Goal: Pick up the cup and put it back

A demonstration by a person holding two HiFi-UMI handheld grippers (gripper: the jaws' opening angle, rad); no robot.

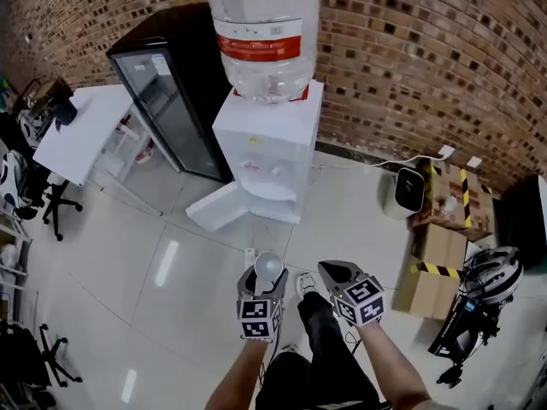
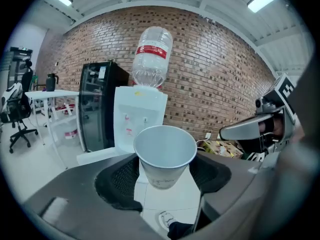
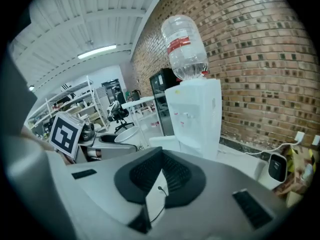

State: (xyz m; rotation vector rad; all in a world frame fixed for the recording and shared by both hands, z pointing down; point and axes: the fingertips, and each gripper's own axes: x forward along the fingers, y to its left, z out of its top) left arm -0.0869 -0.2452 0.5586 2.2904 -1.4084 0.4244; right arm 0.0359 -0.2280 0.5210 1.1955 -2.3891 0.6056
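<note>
A white paper cup stands upright and empty between the dark pads of my left gripper, which is shut on its lower wall. In the right gripper view the cup's rim shows at the left, in the left gripper. My right gripper hovers beside it to the right, its pads meeting at the tips with nothing between them. Both point toward the white water dispenser with its big clear bottle, a few floor tiles away.
A black glass-door fridge stands left of the dispenser, a white table and office chairs further left. Cardboard boxes, a small white appliance and a helmet sit at the right by the brick wall. My own shoe is below.
</note>
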